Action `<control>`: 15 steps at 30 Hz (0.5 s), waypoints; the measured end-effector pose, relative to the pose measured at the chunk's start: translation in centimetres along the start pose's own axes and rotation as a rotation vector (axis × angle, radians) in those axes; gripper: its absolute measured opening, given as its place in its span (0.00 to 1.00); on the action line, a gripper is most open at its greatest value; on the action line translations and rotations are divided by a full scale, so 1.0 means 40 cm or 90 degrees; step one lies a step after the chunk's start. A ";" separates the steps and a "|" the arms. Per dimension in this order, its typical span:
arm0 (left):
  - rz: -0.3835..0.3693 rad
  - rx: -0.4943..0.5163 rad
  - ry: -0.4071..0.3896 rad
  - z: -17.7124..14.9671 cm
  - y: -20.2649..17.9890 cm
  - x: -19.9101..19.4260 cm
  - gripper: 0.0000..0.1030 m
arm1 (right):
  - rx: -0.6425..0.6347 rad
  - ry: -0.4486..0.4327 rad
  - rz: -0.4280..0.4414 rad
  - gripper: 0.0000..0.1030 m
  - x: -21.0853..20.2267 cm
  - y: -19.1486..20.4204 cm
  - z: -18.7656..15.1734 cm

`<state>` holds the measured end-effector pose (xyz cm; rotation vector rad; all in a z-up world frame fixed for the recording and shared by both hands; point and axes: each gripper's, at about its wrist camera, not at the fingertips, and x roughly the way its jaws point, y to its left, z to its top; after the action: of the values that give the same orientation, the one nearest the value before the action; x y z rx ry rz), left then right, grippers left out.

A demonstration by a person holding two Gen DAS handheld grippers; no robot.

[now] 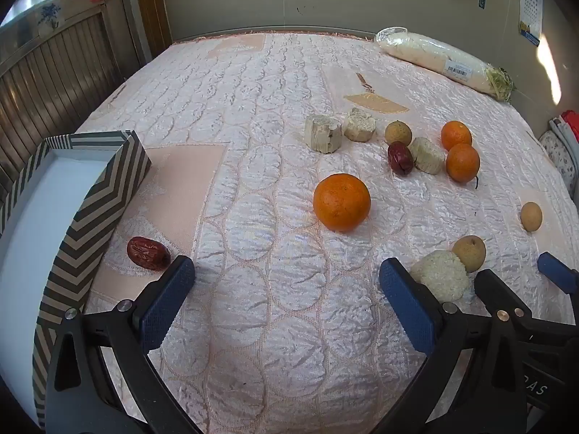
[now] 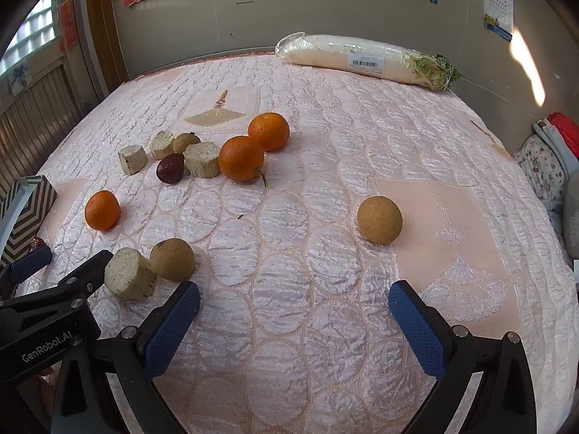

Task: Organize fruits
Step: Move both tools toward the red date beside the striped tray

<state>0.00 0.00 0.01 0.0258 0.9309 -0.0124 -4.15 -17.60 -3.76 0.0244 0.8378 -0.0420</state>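
Both grippers are hovering low over a pink quilted bed cover, side by side, fingers spread wide and holding nothing. The left gripper is facing a large round orange with dimpled, glossy peel, which is lying straight ahead of its fingers and slightly right of centre, standing apart from the other fruit. Being near-spherical, it is offering no preferred long axis. A wrinkled, oval dark-red jujube is resting just beside the left finger tip, its long axis running left to right, next to the chevron-striped cardboard box with a white interior at far left; judged the likely destination.

The right gripper is pointing at bare cover; a matte tan round fruit with speckled skin is lying ahead and to the right, nearer this hand. A rough, pale cylindrical chunk and a second tan round fruit are touching each other between the two grippers.
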 end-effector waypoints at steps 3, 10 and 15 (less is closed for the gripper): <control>-0.001 0.003 0.001 0.001 0.000 -0.001 1.00 | 0.001 -0.001 0.001 1.00 -0.001 0.000 0.000; 0.010 0.012 -0.008 -0.021 0.003 -0.041 0.99 | -0.003 -0.001 0.008 1.00 -0.003 0.001 -0.001; 0.008 0.026 -0.056 -0.032 0.003 -0.114 0.99 | 0.039 -0.046 0.036 1.00 -0.062 -0.017 -0.012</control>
<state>-3.75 0.14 2.89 0.0694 0.8429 -0.0205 -6.21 -18.18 -2.24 0.1033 0.7630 -0.0149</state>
